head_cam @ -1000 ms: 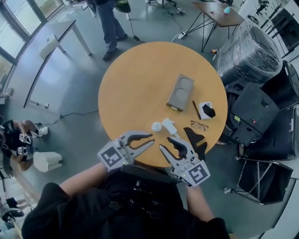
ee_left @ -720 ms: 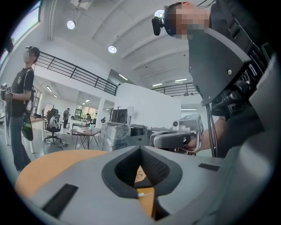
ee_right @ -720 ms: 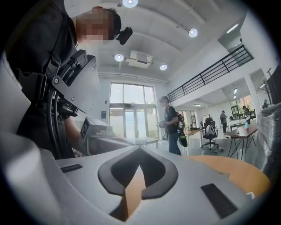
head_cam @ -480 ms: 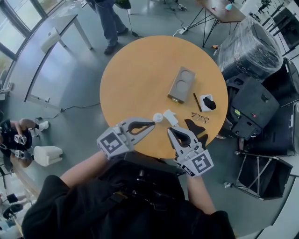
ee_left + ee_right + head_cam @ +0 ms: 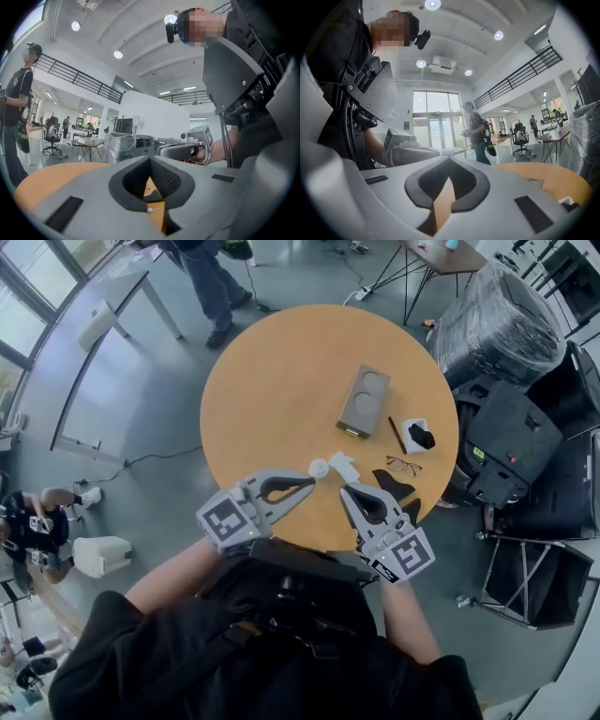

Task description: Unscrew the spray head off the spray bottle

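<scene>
A: At the near edge of the round tabletop (image 5: pixel 272 371), in the head view, where is the spray bottle?

B: The small white spray bottle (image 5: pixel 319 468) sits there, with the white spray head (image 5: pixel 344 467) just beside it on its right. I cannot tell whether the two are joined.

A: And the tongs?

B: The left tongs (image 5: pixel 311 486) point at the bottle, tip just beside it. The right tongs (image 5: pixel 345 491) reach toward the spray head, with a flat black object (image 5: pixel 389 491) next to them. Both pairs look pressed together. Farther across lie a grey tray with a round recess (image 5: pixel 364 400), a pencil (image 5: pixel 396 435), eyeglasses (image 5: pixel 403 465) and a white box holding something black (image 5: pixel 415 437).

A: What does the left gripper view give?

B: Its pads meet at the tips, pad on pad. A strip of orange tabletop shows through the gap behind them, and the right tongs hang beyond, held in a hand.

A: And the right gripper view?

B: The same: pads pressed together at the tips, wood showing through the opening. The left tongs sit off to the left, and a standing person (image 5: pixel 478 133) is in the hall behind.
</scene>
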